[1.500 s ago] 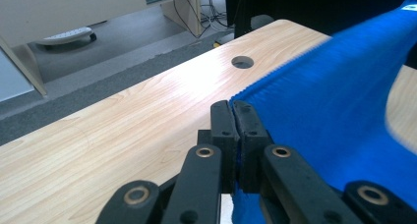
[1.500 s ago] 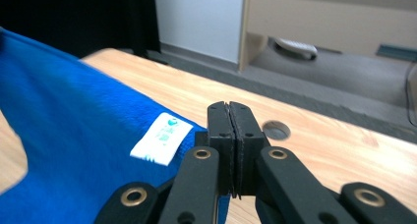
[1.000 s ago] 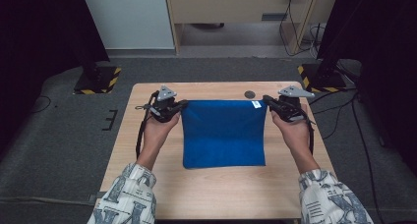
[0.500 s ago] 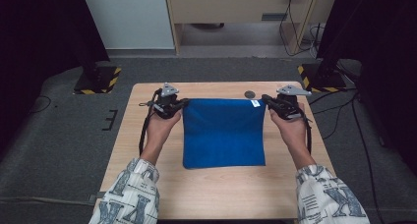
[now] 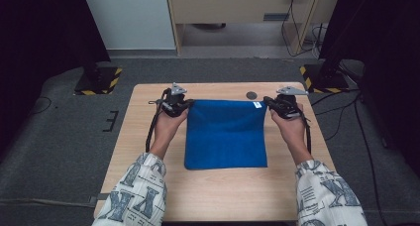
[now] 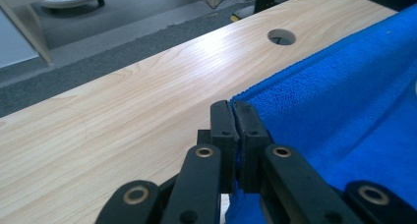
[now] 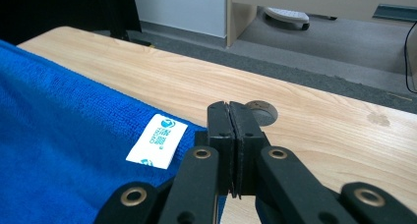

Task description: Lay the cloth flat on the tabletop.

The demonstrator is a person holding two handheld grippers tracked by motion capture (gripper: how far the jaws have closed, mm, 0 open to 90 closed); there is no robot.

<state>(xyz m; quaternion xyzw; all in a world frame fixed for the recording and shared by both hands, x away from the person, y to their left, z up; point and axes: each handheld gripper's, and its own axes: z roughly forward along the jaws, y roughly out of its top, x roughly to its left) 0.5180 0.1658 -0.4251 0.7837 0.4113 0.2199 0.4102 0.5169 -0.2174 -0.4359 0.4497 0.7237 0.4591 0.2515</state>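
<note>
blue cloth (image 5: 226, 134) flat on worktop (image 5: 148, 117), left gripper (image 5: 184, 105) pinching one far corner, right gripper (image 5: 270, 102) pinching, it seems, the other

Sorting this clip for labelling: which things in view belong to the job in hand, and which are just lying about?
In the job:
- blue cloth, flat on the wooden table
- left claw, shut on the cloth's far left corner
- right claw, shut on its far right corner, beside the white label

Just there:
- round hole in the tabletop
- yellow-and-black stand bases on the floor
- cabinet behind
</note>
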